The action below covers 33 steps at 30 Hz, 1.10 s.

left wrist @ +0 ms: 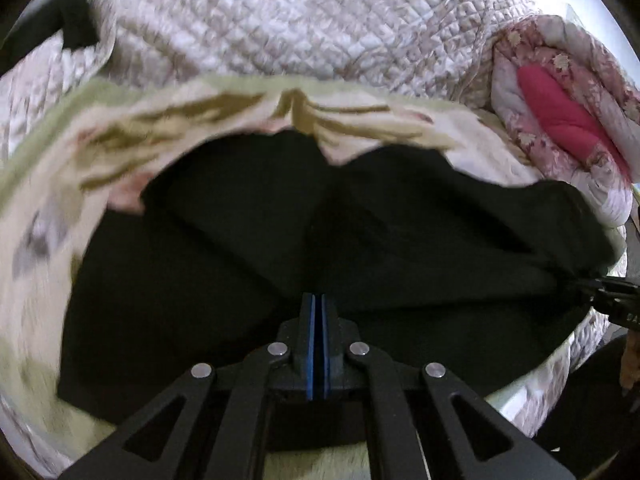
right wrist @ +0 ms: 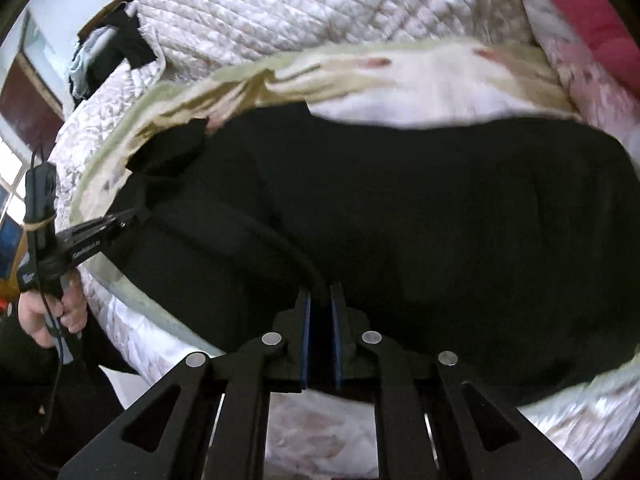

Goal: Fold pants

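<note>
Black pants point(left wrist: 248, 248) lie spread over a cream and green blanket point(left wrist: 100, 140) on a bed. In the left wrist view my left gripper point(left wrist: 319, 300) has its blue pads pressed together at the near edge of the pants, and creases in the cloth run into its tips. My right gripper point(left wrist: 588, 286) shows at the right edge, biting a corner of the pants. In the right wrist view my right gripper point(right wrist: 320, 294) has a thick ridge of the pants point(right wrist: 440, 208) running between its slightly parted pads. My left gripper point(right wrist: 134, 214) meets the pants' left edge, and a hand point(right wrist: 60, 312) holds it.
A quilted pale bedspread point(left wrist: 300, 20) covers the bed behind the blanket. A bunched floral comforter with a pink lining point(left wrist: 560, 116) lies at the right. Dark clothes point(right wrist: 120, 52) sit at the far left corner. The bed's near edge point(right wrist: 168, 344) drops off below the grippers.
</note>
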### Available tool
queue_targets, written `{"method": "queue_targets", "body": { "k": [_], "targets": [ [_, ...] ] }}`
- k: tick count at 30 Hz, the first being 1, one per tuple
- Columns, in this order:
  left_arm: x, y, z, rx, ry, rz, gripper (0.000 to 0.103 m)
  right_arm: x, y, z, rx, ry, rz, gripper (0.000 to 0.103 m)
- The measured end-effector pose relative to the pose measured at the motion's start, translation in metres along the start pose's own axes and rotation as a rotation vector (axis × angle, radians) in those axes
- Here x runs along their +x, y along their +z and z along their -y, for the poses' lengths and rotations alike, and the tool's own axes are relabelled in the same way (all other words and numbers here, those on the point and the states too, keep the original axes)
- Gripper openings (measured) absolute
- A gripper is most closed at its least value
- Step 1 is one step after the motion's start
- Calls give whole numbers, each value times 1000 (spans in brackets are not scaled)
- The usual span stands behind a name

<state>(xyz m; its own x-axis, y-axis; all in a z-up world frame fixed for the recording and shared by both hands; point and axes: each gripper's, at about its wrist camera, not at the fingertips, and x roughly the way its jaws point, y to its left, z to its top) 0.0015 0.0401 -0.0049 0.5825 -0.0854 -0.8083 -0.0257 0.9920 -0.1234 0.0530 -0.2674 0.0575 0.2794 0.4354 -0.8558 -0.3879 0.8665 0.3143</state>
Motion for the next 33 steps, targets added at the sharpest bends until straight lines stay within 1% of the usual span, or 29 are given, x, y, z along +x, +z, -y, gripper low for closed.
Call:
{"method": "queue_targets", "body": {
  "k": [1, 3, 4, 5, 6, 7, 8, 9, 10, 11, 13, 14, 15, 16, 18, 19, 20, 21, 22, 23, 27, 29, 30, 31, 32, 33],
  "targets": [
    [-5, -2, -2, -13, 0, 7, 4, -3, -1, 0, 7, 1, 14, 14],
    [-14, -2, -6, -39, -6, 24, 4, -14, -5, 1, 29, 27, 51, 21],
    [-21, 0, -7, -51, -2, 41, 4, -20, -3, 2, 44, 46, 80, 25],
    [-25, 2, -9, -58, 2, 58, 4, -26, -5, 2, 51, 60, 105, 27],
    [-30, 6, -9, -64, 3, 75, 5, -34, -1, 3, 55, 79, 158, 27],
    [-32, 13, -9, -67, 1, 90, 6, -39, 1, 4, 54, 83, 187, 30],
    [-33, 19, -8, -67, 1, 100, 12, -43, 6, 3, 54, 78, 230, 35],
    [-32, 26, -6, -64, 7, 109, 25, -43, 11, 4, 61, 76, 252, 36],
    [-29, 33, -4, -63, 15, 116, 32, -42, 15, 7, 78, 83, 273, 37],
    [-25, 42, 0, -62, 19, 122, 43, -40, 16, 6, 86, 89, 283, 37],
    [-13, 53, 8, -51, 20, 107, 47, -32, 16, 10, 102, 82, 282, 37],
    [-5, 56, 13, -36, 24, 87, 51, -29, 14, 11, 104, 71, 269, 37],
    [6, 60, 20, -6, 26, 63, 52, -26, 12, 13, 107, 60, 259, 37],
    [16, 62, 27, 22, 40, 50, 52, -25, 11, 15, 114, 53, 253, 37],
    [43, 64, 36, 77, 126, -1, 51, -25, 11, 19, 127, 66, 258, 37],
    [52, 64, 36, 88, 158, -26, 49, -26, 12, 20, 132, 69, 263, 37],
    [59, 62, 34, 89, 184, -41, 31, -27, 12, 20, 135, 70, 265, 37],
    [59, 60, 31, 81, 206, -31, 14, -26, 12, 21, 140, 73, 265, 37],
    [54, 59, 27, 67, 208, -10, 8, -25, 12, 22, 146, 77, 262, 37],
    [44, 56, 22, 42, 196, 16, 6, -24, 12, 21, 150, 80, 260, 37],
    [-16, 32, -3, -73, 193, 174, 5, -20, 12, 17, 143, 83, 257, 37],
    [-42, 14, -21, -146, 199, 227, 5, -19, 11, 15, 137, 83, 257, 37],
    [-51, 1, -31, -180, 207, 237, 5, -19, 10, 14, 134, 81, 256, 37],
    [-55, -9, -39, -211, 209, 229, 5, -18, 9, 13, 132, 77, 252, 37],
    [-54, -18, -49, -243, 194, 206, 6, -16, 8, 12, 130, 74, 248, 37],
    [-51, -28, -57, -276, 177, 178, 9, -15, 6, 12, 127, 69, 244, 37]
  ]
}}
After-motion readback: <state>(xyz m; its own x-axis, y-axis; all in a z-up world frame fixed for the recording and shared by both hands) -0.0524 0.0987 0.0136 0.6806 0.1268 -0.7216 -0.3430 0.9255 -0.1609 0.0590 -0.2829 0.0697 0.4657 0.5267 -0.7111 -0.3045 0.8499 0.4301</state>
